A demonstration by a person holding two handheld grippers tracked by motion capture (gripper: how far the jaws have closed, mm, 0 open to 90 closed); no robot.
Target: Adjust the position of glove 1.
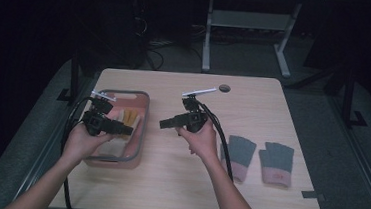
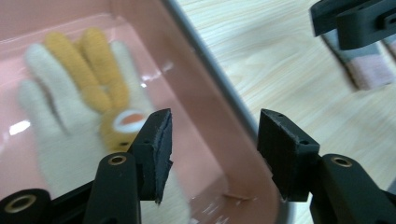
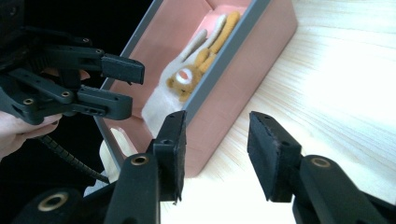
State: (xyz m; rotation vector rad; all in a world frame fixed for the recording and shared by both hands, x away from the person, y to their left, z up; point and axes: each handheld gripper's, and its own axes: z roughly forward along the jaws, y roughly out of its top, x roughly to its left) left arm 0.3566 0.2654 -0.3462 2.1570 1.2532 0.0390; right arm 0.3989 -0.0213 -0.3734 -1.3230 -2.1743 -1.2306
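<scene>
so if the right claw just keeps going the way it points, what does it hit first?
Probably the pink bin: its long outer wall lies right ahead of the open right claw, with nothing between the pads. The cream and yellow glove lies inside, behind that wall. Depth is hard to judge.

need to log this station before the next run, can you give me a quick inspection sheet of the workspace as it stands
surface: light wooden table, round grommet hole near the far edge
job's things: pink bin with grey rim at the left; cream and yellow glove lying flat inside it
clutter: two grey fingerless gloves with pink cuffs side by side at the right; dark strip at the right edge
grippers: left hand-held gripper over the bin, jaws open, nothing between them; right hand-held gripper over the table beside the bin, jaws open and empty
cables: black cables trail from both grippers toward the near edge
surroundings: dark room, grey floor, white table frame behind
</scene>
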